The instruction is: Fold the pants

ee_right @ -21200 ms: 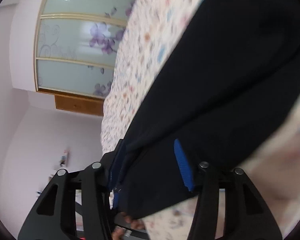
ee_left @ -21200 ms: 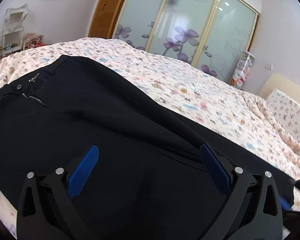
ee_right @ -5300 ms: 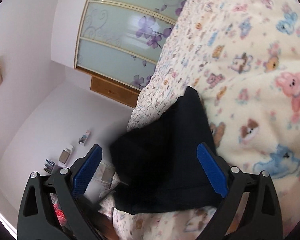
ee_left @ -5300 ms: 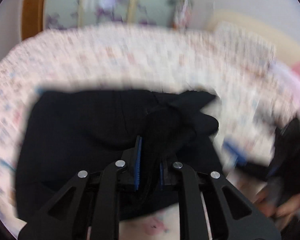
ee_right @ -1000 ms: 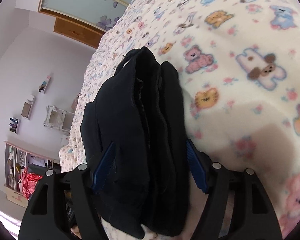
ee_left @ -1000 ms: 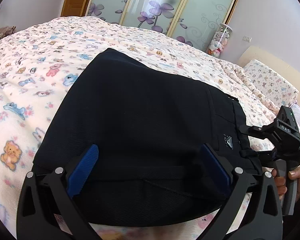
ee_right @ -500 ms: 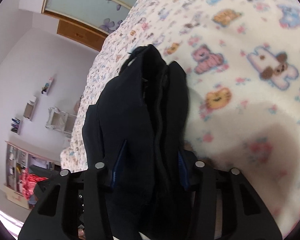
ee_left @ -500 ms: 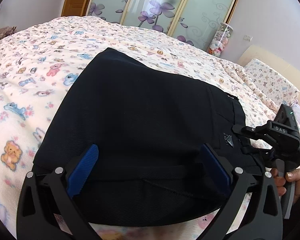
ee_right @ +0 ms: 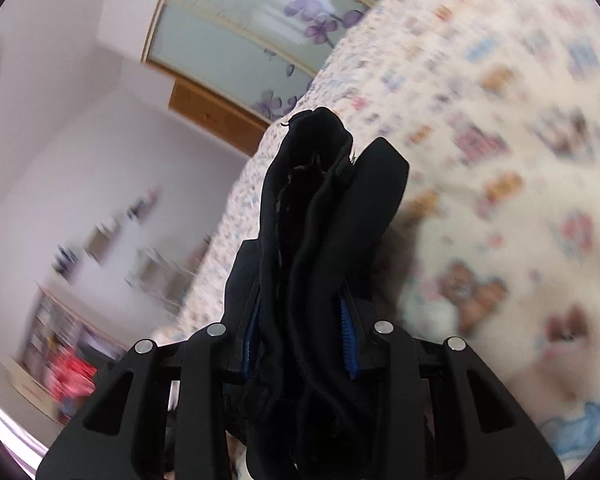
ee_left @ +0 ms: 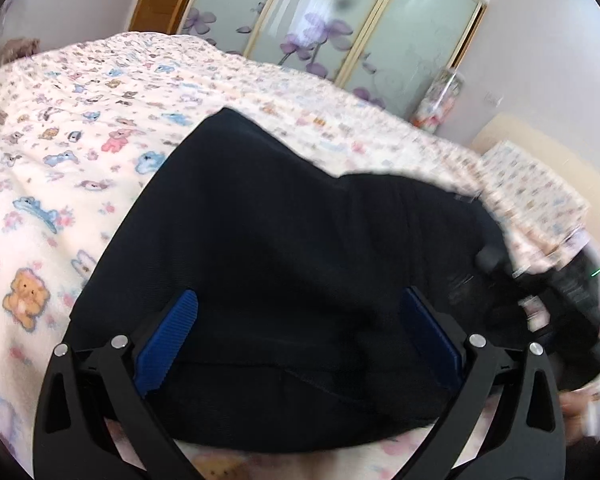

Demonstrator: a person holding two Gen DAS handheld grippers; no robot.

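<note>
The folded black pants (ee_left: 284,248) lie on the bed (ee_left: 80,128) at frame centre, their thick right-hand edge bunched upright inside the just-closing jaws of the right gripper (ee_right: 298,332), while the left gripper (ee_left: 300,336) hangs released over the near edge.

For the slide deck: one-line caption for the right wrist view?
Right gripper clamps the layered edge of folded black pants above a cartoon-print blanket.
</note>
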